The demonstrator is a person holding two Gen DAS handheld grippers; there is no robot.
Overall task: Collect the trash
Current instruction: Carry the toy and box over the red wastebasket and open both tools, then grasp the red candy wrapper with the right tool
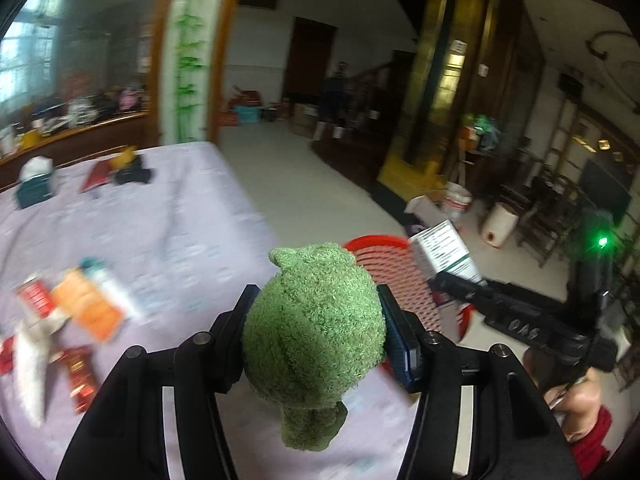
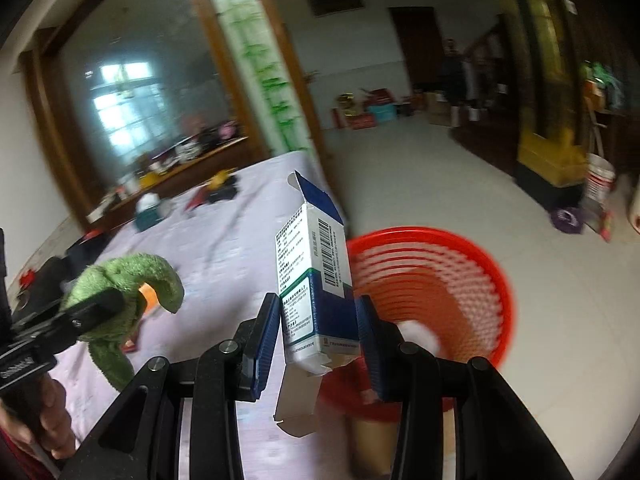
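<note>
My left gripper is shut on a fuzzy green plush toy, held above the lilac-covered table near its right edge. My right gripper is shut on a white and blue medicine box with its end flaps hanging open. A red mesh basket stands on the floor just past the table edge, right of the box. From the left wrist view the basket lies behind the toy, and the right gripper holds the box over its rim. In the right wrist view the toy hangs in the left gripper at the left.
Orange, red and white wrappers lie at the table's left. A teal tissue box, a red card and dark objects sit at its far end. White buckets and furniture stand on the floor to the right; a person stands far back.
</note>
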